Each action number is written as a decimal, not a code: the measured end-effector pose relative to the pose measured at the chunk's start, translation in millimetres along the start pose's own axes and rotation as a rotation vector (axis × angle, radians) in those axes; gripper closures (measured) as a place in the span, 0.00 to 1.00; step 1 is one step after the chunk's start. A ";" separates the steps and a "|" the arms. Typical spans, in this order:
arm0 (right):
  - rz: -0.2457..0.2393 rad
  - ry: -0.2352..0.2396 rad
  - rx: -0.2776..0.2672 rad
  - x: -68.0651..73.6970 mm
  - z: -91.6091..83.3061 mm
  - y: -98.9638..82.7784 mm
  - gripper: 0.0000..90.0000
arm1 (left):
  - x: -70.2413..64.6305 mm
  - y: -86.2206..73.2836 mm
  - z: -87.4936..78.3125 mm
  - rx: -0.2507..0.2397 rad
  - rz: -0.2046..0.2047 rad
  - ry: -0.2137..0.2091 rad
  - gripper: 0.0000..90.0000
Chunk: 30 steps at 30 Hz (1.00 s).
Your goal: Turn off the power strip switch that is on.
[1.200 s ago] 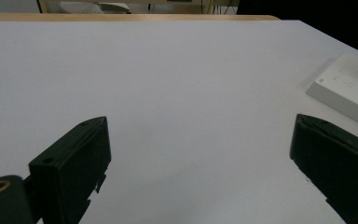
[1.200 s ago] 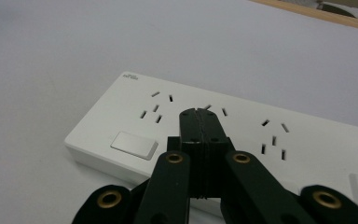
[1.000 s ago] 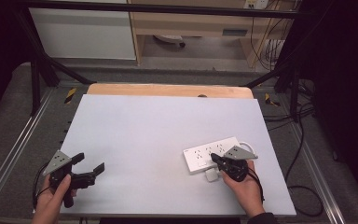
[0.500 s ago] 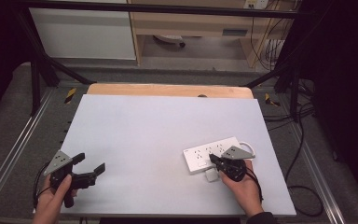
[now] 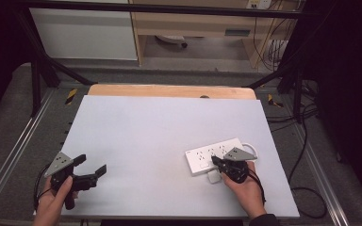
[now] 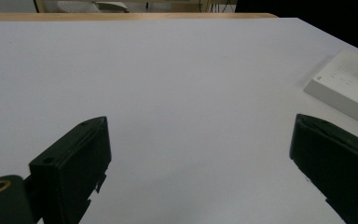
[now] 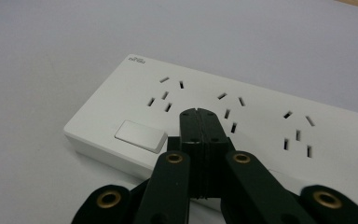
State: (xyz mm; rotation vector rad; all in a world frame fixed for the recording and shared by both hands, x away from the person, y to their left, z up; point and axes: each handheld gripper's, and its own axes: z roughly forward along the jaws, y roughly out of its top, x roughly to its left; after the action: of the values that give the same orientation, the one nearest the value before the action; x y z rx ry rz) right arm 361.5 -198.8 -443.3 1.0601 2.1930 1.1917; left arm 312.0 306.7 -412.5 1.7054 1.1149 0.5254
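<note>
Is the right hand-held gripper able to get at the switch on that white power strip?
Probably yes. The right hand-held gripper hangs shut over the power strip, and the switch lies just beside its tips with nothing between.

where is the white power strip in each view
High view: the power strip lies at lower right on the table, just ahead of the right gripper.
Left gripper view: its switch end shows at the right edge, past the open fingers.
Right gripper view: it spans the middle, directly under the shut fingers.
Shared landmark: the pale table top, on which the strip rests in all three views.
</note>
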 end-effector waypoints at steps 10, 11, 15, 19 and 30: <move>-0.003 0.001 0.006 0.1 0.7 -0.3 1.00 | 0.0 0.0 0.0 -0.001 0.000 0.001 0.06; -0.002 0.000 0.007 0.2 0.8 -0.3 1.00 | 0.0 0.1 0.0 -0.001 0.000 0.001 0.06; -0.002 -0.004 0.007 0.0 1.2 -0.4 1.00 | -0.1 0.1 0.0 -0.001 0.000 0.001 0.06; -0.004 -0.002 0.006 -0.3 1.6 -0.5 1.00 | -0.1 0.0 0.1 -0.001 0.000 0.000 0.06; -0.001 0.002 0.002 -0.8 2.3 -0.6 1.00 | -0.2 0.0 0.3 0.001 0.002 0.001 0.06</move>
State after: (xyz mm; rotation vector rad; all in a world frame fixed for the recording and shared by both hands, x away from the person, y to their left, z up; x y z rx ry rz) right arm 363.3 -198.4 -445.1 1.0586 2.1964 1.1901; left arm 312.2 306.4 -412.6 1.7079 1.1139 0.5272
